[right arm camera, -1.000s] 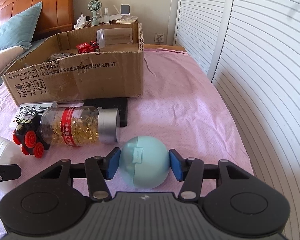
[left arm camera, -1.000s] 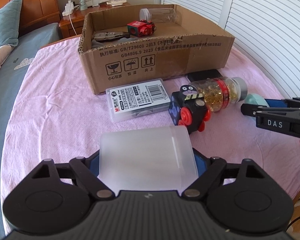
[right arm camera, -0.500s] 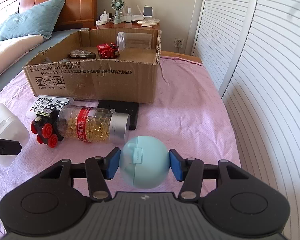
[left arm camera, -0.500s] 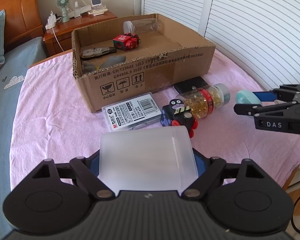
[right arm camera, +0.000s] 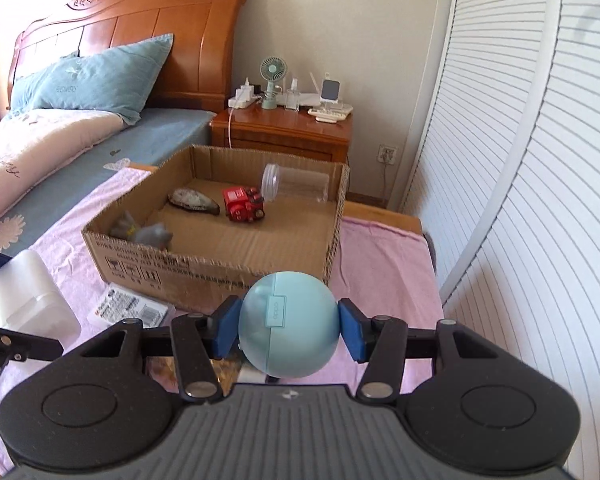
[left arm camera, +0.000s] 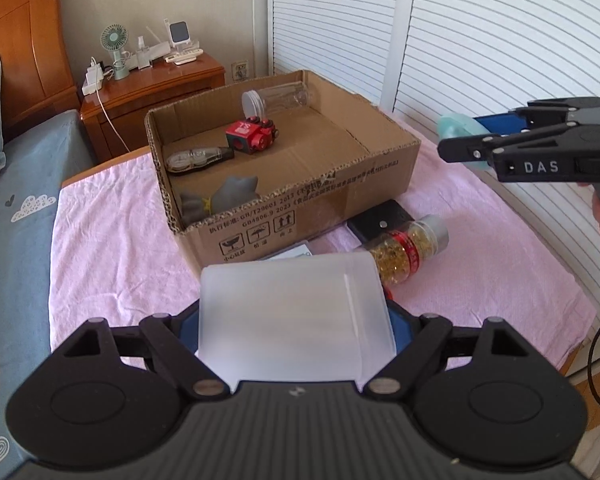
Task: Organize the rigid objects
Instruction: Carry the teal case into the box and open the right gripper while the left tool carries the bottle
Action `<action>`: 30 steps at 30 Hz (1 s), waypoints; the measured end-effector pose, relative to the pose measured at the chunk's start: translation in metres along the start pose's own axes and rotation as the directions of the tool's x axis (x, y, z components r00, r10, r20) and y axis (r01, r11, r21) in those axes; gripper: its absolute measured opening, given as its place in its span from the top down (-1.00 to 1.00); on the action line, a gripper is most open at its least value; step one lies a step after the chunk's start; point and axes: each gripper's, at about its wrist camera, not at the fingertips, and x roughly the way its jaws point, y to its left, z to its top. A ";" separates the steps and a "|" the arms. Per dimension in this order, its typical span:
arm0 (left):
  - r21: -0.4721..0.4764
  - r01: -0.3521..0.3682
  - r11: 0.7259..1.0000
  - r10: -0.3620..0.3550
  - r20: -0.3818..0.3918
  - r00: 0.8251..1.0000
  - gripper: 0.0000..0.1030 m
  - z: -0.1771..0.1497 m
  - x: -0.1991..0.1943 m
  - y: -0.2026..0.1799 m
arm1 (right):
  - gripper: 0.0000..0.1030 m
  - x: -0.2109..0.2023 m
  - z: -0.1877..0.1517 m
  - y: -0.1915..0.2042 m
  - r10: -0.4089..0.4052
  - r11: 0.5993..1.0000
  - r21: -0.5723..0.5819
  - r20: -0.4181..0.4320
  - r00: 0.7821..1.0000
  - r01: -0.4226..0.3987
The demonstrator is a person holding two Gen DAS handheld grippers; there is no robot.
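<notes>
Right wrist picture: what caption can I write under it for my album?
Right tongs squeeze a round blue case above the pink cloth, facing the cardboard box.

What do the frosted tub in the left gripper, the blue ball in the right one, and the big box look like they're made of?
Frosted tub: likely translucent matte plastic, since light passes through cloudily. Blue ball: probably smooth hard plastic, with a moulded seam and satin sheen. Box: corrugated cardboard, with fluting visible along its cut rim and a dull brown printed face.

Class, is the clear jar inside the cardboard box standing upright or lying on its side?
On its side: the clear jar lies lengthwise on the cardboard box floor, lid facing sideways.
</notes>
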 end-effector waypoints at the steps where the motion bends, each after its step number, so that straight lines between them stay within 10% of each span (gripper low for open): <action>1: -0.004 -0.004 1.000 0.005 0.010 1.000 -0.64 0.004 -0.001 0.003 | -0.12 0.005 0.009 0.001 0.012 1.000 -0.005 0.007 1.000 -0.012; 18: -0.013 -0.092 0.996 0.092 0.042 0.995 -0.64 0.049 0.014 0.032 | -0.12 0.114 0.053 0.015 0.086 0.996 0.020 -0.134 0.987 -0.084; 20: -0.016 -0.093 0.996 0.093 0.038 0.995 -0.64 0.055 0.018 0.034 | -0.31 0.118 0.050 0.012 0.087 0.996 0.030 -0.134 0.987 -0.084; 22: -0.021 -0.092 0.996 0.093 0.037 0.995 -0.64 0.061 0.021 0.036 | -1.00 0.117 0.049 0.007 0.106 0.994 0.051 -0.127 0.986 -0.101; 30: -0.027 -0.100 0.995 0.101 0.042 0.994 -0.64 0.093 0.032 0.040 | -1.00 0.082 0.053 -0.001 0.102 0.991 0.092 -0.092 0.990 -0.094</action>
